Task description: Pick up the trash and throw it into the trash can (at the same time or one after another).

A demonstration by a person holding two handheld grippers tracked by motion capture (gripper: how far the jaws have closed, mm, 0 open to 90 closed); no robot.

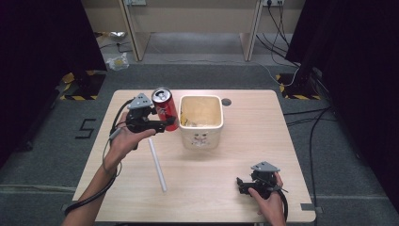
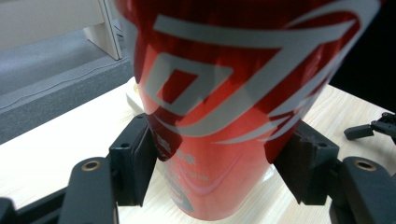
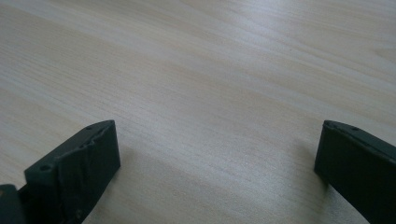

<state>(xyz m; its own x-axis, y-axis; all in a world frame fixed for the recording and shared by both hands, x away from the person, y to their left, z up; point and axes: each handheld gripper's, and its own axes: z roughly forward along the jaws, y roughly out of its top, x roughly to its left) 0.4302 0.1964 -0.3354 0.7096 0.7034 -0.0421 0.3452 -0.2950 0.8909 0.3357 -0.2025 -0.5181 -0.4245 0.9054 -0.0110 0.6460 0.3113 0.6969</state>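
Wood table [image 1: 226, 165]: L gripper [image 1: 165, 123] clamps red can [image 1: 165, 109], seemingly lifted; R gripper [image 1: 241, 185] agape.

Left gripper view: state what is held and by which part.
The left hand-held gripper clamps the red can across its lower body, tilted beside the white bin. The right hand-held gripper holds nothing.

We count one red can [image 1: 165, 109] left of centre in the high view, one cream square tub [image 1: 201, 121] at centre, one white tube [image 1: 157, 164] below them, and two grippers, lower right [image 1: 241, 184] and left [image 1: 168, 123].
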